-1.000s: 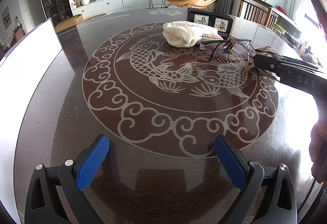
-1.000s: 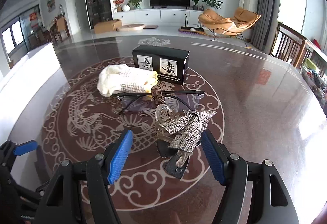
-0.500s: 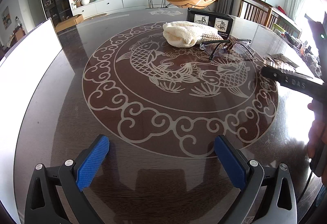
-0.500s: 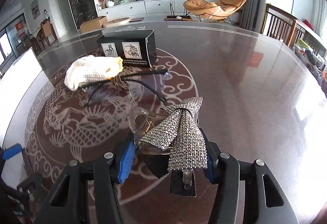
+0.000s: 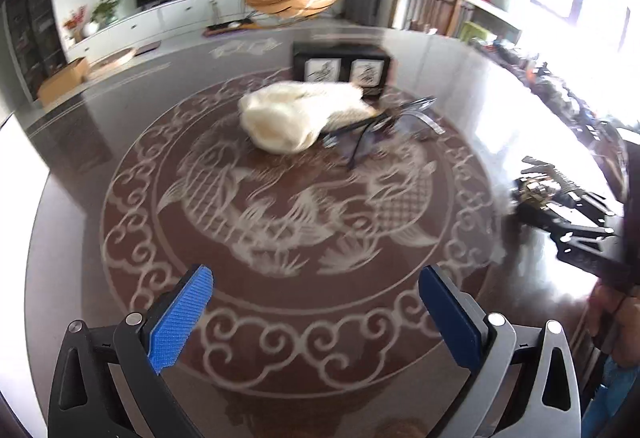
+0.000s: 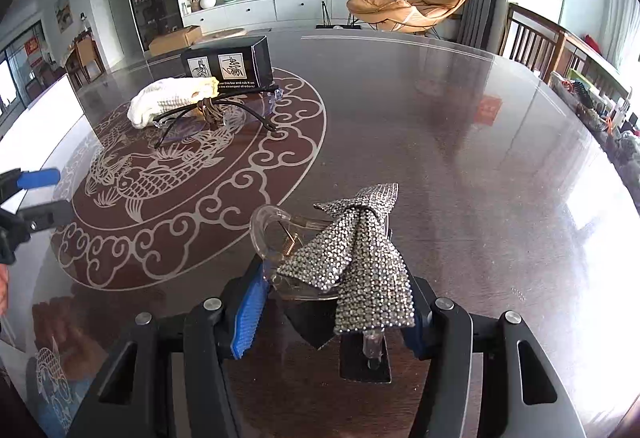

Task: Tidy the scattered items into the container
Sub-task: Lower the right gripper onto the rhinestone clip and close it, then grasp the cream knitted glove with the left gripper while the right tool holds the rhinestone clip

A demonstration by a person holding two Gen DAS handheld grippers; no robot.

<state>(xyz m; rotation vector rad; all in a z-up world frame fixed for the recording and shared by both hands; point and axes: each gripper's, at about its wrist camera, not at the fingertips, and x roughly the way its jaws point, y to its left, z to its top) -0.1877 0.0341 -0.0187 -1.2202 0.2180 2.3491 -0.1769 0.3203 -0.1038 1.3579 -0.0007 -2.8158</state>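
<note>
right gripper: jaws clamped on rhinestone bow hair clip, above table | left gripper: jaws wide, holding nothing | right view only: bow detail; glasses by black box

Box behind cloth; glasses right of cloth; all on table.

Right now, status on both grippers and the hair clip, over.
Right gripper shut on rhinestone bow hair clip, lifted off the table. Left gripper open, holding nothing. Glasses, knit cloth, black box left on table. Path looks unobstructed.
</note>
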